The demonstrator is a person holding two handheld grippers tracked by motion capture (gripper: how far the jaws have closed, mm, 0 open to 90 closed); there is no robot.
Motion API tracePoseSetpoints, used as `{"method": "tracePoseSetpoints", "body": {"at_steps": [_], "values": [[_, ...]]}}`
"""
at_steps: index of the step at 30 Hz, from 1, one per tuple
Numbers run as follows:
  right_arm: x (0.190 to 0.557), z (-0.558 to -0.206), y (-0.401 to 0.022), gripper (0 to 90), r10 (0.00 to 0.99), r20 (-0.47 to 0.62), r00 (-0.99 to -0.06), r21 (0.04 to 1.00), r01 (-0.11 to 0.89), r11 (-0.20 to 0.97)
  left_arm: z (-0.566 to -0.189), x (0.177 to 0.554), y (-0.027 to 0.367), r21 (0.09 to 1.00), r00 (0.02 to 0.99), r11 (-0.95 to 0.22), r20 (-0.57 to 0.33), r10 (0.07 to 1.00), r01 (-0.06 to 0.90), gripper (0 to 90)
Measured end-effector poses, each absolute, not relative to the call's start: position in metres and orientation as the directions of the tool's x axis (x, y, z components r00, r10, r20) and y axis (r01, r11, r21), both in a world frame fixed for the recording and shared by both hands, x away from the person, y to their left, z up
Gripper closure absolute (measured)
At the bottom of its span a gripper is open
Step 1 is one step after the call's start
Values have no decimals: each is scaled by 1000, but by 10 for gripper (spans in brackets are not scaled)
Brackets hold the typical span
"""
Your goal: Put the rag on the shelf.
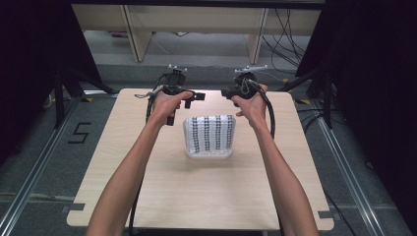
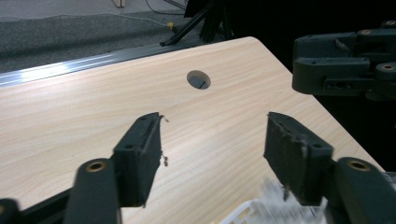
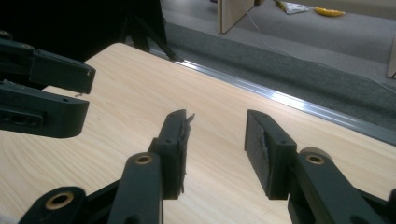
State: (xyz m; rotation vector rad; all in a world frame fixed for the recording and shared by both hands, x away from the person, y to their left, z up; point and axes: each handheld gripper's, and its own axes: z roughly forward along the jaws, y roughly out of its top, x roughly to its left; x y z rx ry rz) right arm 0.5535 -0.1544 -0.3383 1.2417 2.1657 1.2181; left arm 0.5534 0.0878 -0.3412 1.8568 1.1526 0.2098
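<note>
A folded white cloth [image 1: 209, 136] with dark dotted stripes lies at the middle of the light wooden table [image 1: 162, 196]. Both grippers are held above the far part of the table, just beyond the cloth, with their jaws pointing at each other. My left gripper [image 1: 198, 97] is open with nothing between its jaws [image 2: 212, 154]; the cloth's blurred edge [image 2: 266, 210] shows at the bottom of its view. My right gripper [image 1: 225, 92] is also open and empty [image 3: 217, 149]. Each gripper view shows the other gripper close by: the right gripper [image 2: 345, 70] and the left gripper [image 3: 42, 98].
A round cable hole [image 2: 198, 79] pierces the table near its far corner. Metal floor rails [image 1: 29, 182] run along both sides of the table. Black stand legs [image 1: 64, 88], loose cables [image 1: 285, 34] and wooden desk legs [image 1: 137, 34] are behind it.
</note>
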Motion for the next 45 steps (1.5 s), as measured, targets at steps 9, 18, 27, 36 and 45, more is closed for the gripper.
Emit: {"method": "tracePoseSetpoints", "body": {"at_steps": [9, 18, 27, 36, 45], "values": [[541, -326, -162, 524, 821, 90, -564, 831, 497, 250, -330, 537, 92, 778, 575, -175, -272, 771, 603, 310], [526, -320, -173, 495, 804, 92, -587, 840, 479, 254, -326, 522, 104, 785, 580, -173, -270, 768, 595, 290], [516, -319, -179, 480, 796, 108, -596, 827, 498, 261, -327, 511, 111, 794, 581, -170, -263, 771, 584, 283], [508, -314, -176, 480, 782, 95, -616, 832, 481, 278, -324, 502, 117, 803, 595, -175, -255, 763, 569, 282], [503, -312, -174, 477, 772, 94, -629, 826, 482, 292, -320, 487, 119, 814, 619, -195, -238, 749, 548, 277]]}}
